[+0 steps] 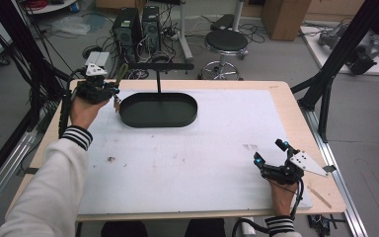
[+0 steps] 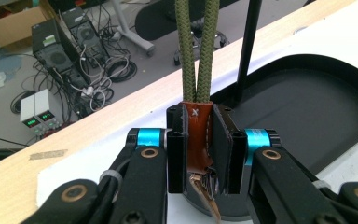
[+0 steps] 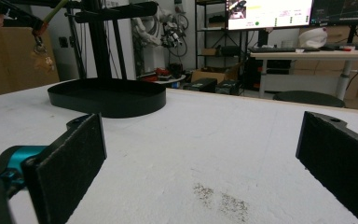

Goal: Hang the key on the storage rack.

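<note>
Keychain (image 1: pixel 119 84) is hanging from left gripper (image 1: pixel 98 88) beside the stand tray (image 1: pixel 128 116). Left gripper view: jaws are clamping its leather tab (image 2: pixel 198 135), cord loop (image 2: pixel 196 51) standing up; loop may be missing the stand bar (image 1: pixel 160 65). Right gripper (image 3: pixel 200 154) is idling on the table (image 3: pixel 223 140), jaws gaping empty.

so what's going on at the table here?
A person works with a gripper in each hand. The left gripper is shut on the brown leather tab of an olive cord loop, holding it at the left end of the black oval tray, whose post carries a crossbar. The right gripper rests open near the table's right front corner, holding nothing.
</note>
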The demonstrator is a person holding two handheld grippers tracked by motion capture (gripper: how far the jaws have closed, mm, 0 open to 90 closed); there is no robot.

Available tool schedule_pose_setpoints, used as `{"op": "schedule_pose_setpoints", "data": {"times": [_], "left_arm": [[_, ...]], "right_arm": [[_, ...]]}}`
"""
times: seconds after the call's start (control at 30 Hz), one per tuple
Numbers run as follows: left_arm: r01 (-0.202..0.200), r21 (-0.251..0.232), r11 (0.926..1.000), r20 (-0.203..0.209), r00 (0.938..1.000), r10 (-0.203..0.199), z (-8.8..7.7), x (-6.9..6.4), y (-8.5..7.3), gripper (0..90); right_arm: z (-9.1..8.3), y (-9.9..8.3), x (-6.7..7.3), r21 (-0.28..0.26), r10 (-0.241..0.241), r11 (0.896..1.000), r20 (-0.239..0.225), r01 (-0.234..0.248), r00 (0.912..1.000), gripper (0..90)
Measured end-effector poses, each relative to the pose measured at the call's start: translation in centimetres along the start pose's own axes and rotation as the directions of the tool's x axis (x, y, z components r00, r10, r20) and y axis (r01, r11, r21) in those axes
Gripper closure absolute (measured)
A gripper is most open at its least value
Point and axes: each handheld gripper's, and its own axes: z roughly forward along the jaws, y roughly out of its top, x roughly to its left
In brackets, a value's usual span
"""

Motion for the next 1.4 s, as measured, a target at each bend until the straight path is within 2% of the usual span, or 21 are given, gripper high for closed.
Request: {"op": "schedule_pose_setpoints", "data": {"times": [0.43, 0.53, 0.7, 1.17, 1.4], "left_arm": [[-0.003, 0.015, 0.9999, -0.026, 0.9997, 0.003, 1.2, -0.2, -0.2, 76.5], [-0.014, 0.017, 0.9997, -0.037, 0.9992, 0.015, 1.6, -0.5, -0.2, 76.5], [0.006, 0.021, 0.9998, -0.048, 0.9988, -0.005, 2.3, -0.5, -0.4, 76.5], [0.018, 0.026, 0.9995, -0.057, 0.9982, -0.016, 3.7, -0.7, -0.3, 76.4], [0.034, 0.036, 0.9987, -0.066, 0.9973, -0.032, 4.5, -0.3, -0.6, 76.4]], "right_arm": [[0.0, 0.0, 0.0, 0.001, -0.002, 1.0, -0.001, 0.002, 1.0, 0.5], [0.0, 0.0, 0.0, 0.002, -0.001, 1.0, -0.002, 0.001, 1.0, 0.5], [0.0, 0.0, 0.0, -0.001, -0.005, 1.0, -0.001, 0.005, 1.0, 0.5], [0.0, 0.0, 0.0, 0.0, 0.001, 1.0, -0.006, -0.001, 1.0, 0.5], [0.0, 0.0, 0.0, 0.0, 0.006, 1.0, -0.004, -0.006, 1.0, 0.5]]}}
